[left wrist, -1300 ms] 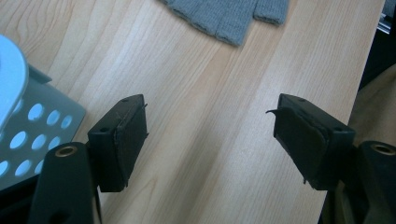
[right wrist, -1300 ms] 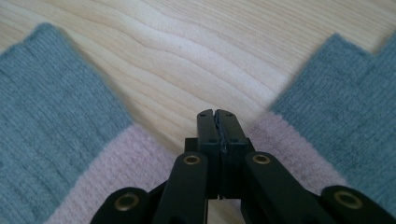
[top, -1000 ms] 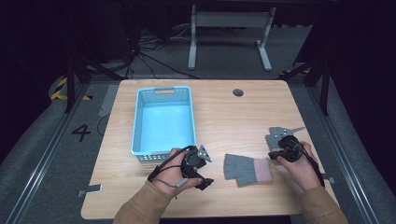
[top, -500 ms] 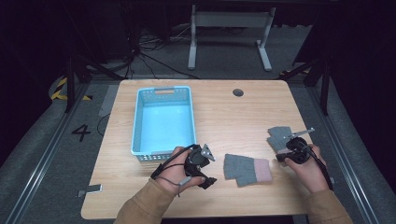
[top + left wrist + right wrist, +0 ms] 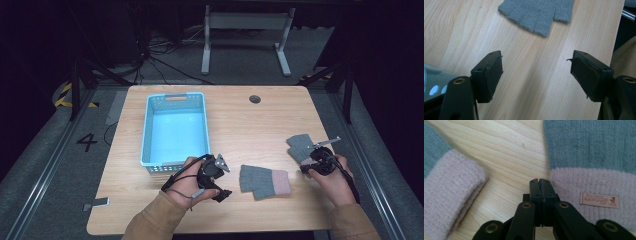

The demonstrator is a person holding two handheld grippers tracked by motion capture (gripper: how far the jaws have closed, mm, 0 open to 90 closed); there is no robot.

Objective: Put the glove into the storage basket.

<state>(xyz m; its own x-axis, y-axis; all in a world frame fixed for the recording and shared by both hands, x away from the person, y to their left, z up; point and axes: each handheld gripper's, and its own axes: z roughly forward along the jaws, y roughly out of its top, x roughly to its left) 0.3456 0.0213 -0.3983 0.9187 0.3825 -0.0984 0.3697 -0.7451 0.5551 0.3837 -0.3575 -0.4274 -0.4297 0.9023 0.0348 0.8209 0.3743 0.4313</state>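
The counter [image 5: 235, 125] is pale wood-grain laminate, smooth, with long streaks running along its length and a small round dark grommet hole [image 5: 255, 99] near the far edge. On its left part stands a light blue plastic basket [image 5: 174, 102], rectangular, its walls pierced by rows of small holes and a slot handle cut in the far rim.

Two fingerless knitted gloves lie on the right part. Each is soft grey ribbed wool with a pale pink cuff. The near glove [image 5: 263, 181] lies flat between the two hands, its stubby finger openings toward the left gripper [image 5: 223, 181] and its pink cuff toward the right; in the left gripper view its grey finger end [image 5: 537, 12] shows fuzzy, with neatly bound edges. The far glove [image 5: 299, 146] lies close to the counter's right edge, partly under the right gripper [image 5: 306, 161]. In the right gripper view its pink cuff [image 5: 596, 185] carries a small sewn tan label with script lettering, and the near glove's cuff [image 5: 449, 192] bulges thick and rounded at the left.

The left gripper's black jaws stand wide apart over bare wood, with nothing between them. The right gripper's jaws are pressed together, tips at the edge of the far glove's cuff; whether they pinch any wool I cannot tell.
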